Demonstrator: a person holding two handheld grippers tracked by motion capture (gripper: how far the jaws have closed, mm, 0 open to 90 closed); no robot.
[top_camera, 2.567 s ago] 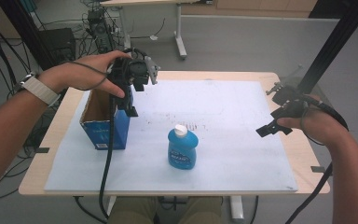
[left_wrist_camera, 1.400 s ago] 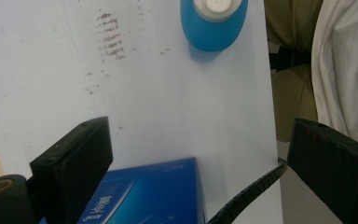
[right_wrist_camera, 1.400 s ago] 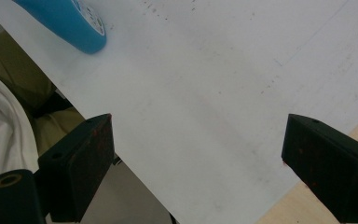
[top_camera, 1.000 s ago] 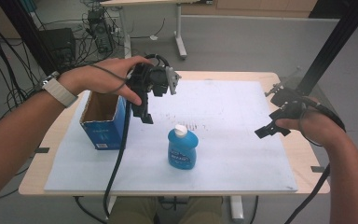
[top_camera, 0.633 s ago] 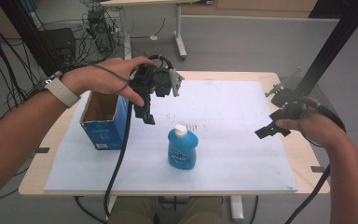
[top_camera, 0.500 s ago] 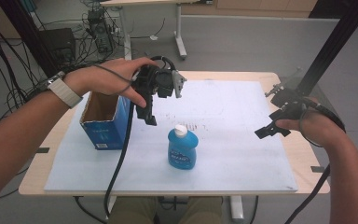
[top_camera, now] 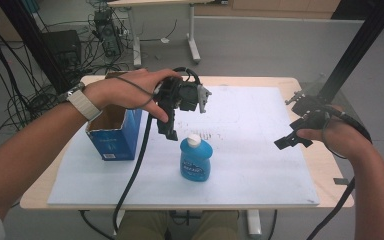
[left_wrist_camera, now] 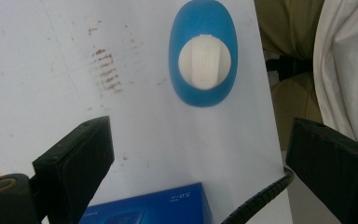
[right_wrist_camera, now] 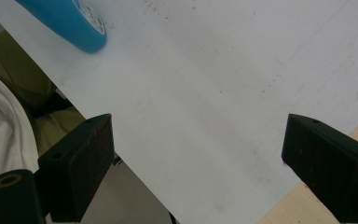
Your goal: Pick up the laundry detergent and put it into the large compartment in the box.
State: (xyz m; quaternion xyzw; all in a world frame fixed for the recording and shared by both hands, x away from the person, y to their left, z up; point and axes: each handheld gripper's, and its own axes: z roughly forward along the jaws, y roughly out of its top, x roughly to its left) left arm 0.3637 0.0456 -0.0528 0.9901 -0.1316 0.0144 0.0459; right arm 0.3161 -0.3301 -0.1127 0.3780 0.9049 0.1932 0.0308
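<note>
Near the middle of the white-covered worktop [top_camera: 260, 165] stands a blue plastic bottle with a white cap [top_camera: 195, 159], upright, just right of an open blue cardboard box [top_camera: 114, 135]. Above and slightly behind the bottle hang the left tongs [top_camera: 170, 131], pointing down; the left gripper view looks straight down on the bottle's white cap [left_wrist_camera: 207, 62], with the box edge [left_wrist_camera: 158, 207] at the bottom between the jaws, which stand wide apart and hold nothing. Compared with 2.6 seconds ago, the left tongs have travelled from over the box rightward toward the bottle, and in the last half second they have crept a little closer to it. The bottle and box have not shifted. The right tongs [top_camera: 291, 141] stay low over the worktop's right side, well apart from the bottle, jaws spread and empty, unchanged from before.
</note>
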